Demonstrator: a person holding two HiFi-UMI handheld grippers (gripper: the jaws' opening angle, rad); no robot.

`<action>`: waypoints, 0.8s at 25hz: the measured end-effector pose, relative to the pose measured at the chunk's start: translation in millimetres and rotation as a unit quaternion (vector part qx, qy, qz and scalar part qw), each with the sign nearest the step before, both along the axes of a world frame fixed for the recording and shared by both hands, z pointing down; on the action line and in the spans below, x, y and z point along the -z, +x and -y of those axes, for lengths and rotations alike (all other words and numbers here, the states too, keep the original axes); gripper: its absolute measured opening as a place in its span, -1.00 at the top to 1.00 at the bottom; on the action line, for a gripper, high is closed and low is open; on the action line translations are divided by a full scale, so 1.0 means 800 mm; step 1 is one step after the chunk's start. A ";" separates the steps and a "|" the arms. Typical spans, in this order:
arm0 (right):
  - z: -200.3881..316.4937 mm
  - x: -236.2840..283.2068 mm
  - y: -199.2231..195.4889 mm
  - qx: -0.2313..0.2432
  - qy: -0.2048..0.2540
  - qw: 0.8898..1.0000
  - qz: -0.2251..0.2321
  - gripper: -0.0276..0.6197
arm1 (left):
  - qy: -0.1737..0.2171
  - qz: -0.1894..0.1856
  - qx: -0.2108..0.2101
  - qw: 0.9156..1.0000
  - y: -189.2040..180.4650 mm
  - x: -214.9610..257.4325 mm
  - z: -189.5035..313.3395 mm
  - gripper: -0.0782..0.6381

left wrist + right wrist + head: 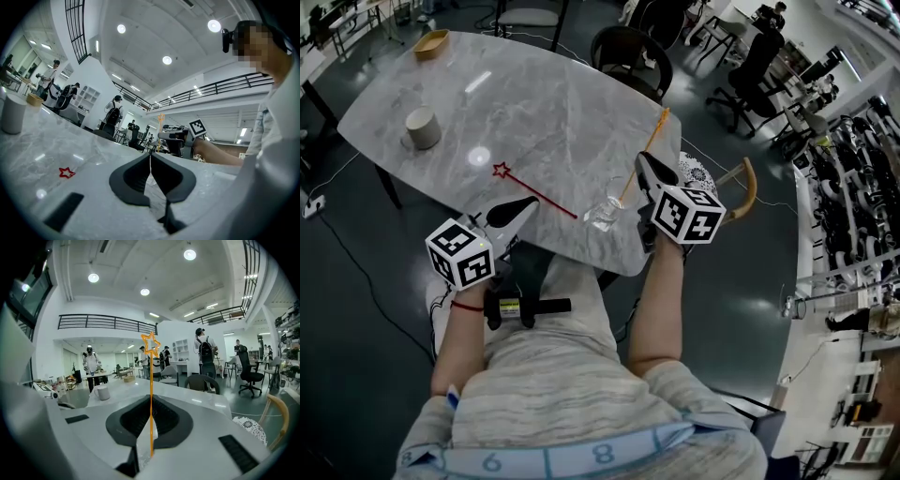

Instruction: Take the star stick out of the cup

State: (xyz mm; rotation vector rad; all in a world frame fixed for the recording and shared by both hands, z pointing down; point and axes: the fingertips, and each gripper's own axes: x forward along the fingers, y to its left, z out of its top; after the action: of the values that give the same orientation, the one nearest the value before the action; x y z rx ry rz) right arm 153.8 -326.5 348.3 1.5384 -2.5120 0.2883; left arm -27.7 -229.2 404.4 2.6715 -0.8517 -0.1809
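I found the right gripper (151, 404) clamped on the orange star stick (151, 376). Its lower end met the clear cup (602, 214) at the marble table (534, 103) edge, but I could not tell whether it sat inside. The left gripper (150, 160) was closed on nothing, near a red star stick (536, 194) whose shaft the left gripper view did not show.

table top (534, 103): grey marble look, polished, throws glare. cup (602, 214): clear, glossy. orange star stick (151, 380): thin, translucent, plastic look. red star stick (536, 193): thin, plastic look. left gripper (150, 159), right gripper (151, 404): smooth white shells, matt black jaws. mug (422, 128): matt beige. tray (431, 43): wood look. floor (356, 281): dark, glossy.
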 end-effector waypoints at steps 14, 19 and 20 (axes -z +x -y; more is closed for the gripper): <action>0.002 0.039 -0.085 0.060 0.044 0.988 -0.137 0.86 | -0.003 -0.008 0.013 1.000 -0.018 -0.003 0.000 0.73; -0.002 0.038 -0.147 0.099 0.101 0.948 -0.286 0.86 | -0.005 -0.011 0.021 1.000 -0.028 -0.005 -0.002 0.73; -0.004 0.035 -0.161 0.111 0.115 0.934 -0.320 0.86 | -0.005 -0.012 0.022 1.000 -0.030 -0.005 -0.002 0.73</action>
State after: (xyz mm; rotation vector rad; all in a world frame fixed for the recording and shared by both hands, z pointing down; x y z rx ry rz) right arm 24.8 -323.2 320.5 1.1418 -2.1926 -0.4836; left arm -51.7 -227.6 408.5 2.6375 -0.9030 -0.2178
